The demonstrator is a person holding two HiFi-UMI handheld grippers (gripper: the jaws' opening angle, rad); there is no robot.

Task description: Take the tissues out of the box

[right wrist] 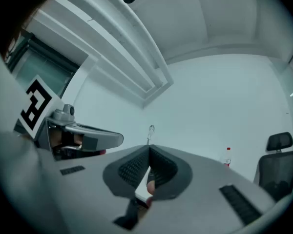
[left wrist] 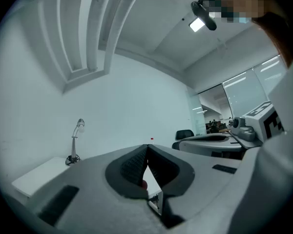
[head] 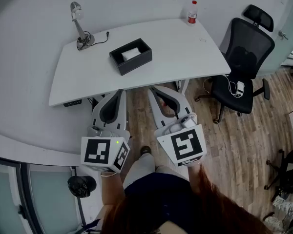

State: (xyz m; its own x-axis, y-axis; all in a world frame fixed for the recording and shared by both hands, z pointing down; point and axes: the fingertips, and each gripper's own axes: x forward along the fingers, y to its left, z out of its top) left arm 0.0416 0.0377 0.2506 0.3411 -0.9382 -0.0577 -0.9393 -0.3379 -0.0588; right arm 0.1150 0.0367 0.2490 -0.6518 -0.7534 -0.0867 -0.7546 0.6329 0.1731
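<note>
Bench: a white bench is seen ahead of the person, well apart from both grippers; it has to be approached before anything can be reached.
Chair: a black office chair stands at the bench's right end, clear of the likely path.
Left gripper: the left gripper is held low, short of the near bench edge. Its fingers are closed together with nothing between them. It is judged best used to steady a box wall during the pull.
Right gripper: the right gripper is held just beside the left. Its fingers are pressed together and empty, and must be parted before any descent into the box.
Tissue box: a black open-topped tissue box lies near the middle of the bench, turned at an angle to its edge.
Lamp: a desk lamp stands at the far left corner, its cord trailing toward the box; the cord is to be avoided.
Tissues: the white tissues are seen inside the box, untouched. They should be pinched from above and lifted straight up, so the box is not dragged.
Bottle: a red-capped bottle stands at the far edge, well apart.
</note>
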